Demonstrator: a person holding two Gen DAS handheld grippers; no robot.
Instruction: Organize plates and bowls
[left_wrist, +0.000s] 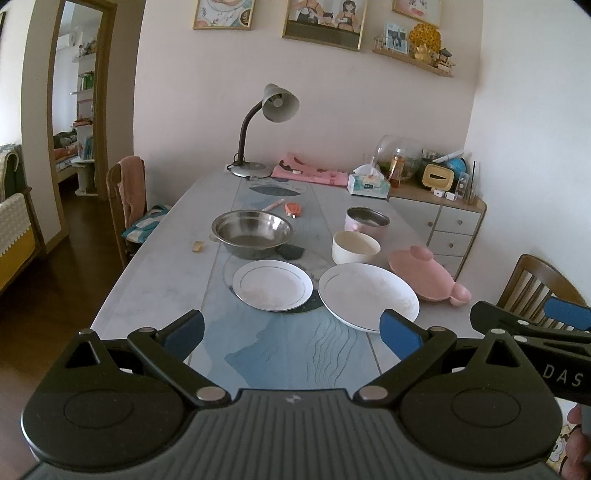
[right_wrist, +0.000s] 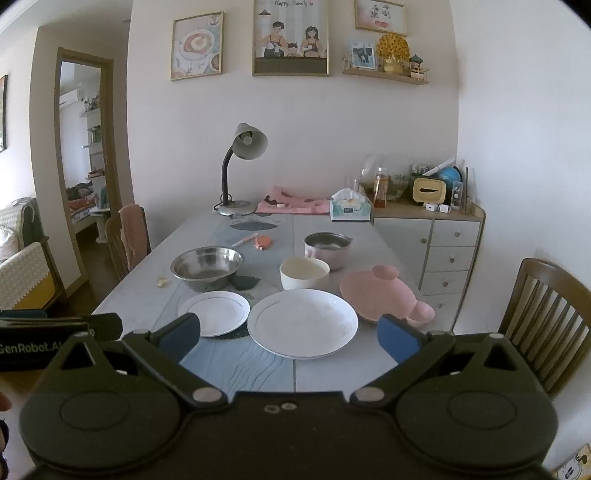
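A pale pink wall (right_wrist: 314, 122) closes the far side of the room, hung with three framed pictures (right_wrist: 290, 37) and a small wooden shelf (right_wrist: 386, 75) of ornaments. The long grey-and-blue worktop (right_wrist: 325, 369) runs toward it, with a desk lamp (right_wrist: 240, 166) at the far end. To the right stands a low cabinet (right_wrist: 436, 251) with drawers and a wooden chair (right_wrist: 546, 317); another chair (right_wrist: 127, 240) draped in pink cloth sits on the left. Farther left, a wood-framed doorway (right_wrist: 86, 155) opens onto a second room over dark floor (left_wrist: 85, 236). Soft daylight fills the space.
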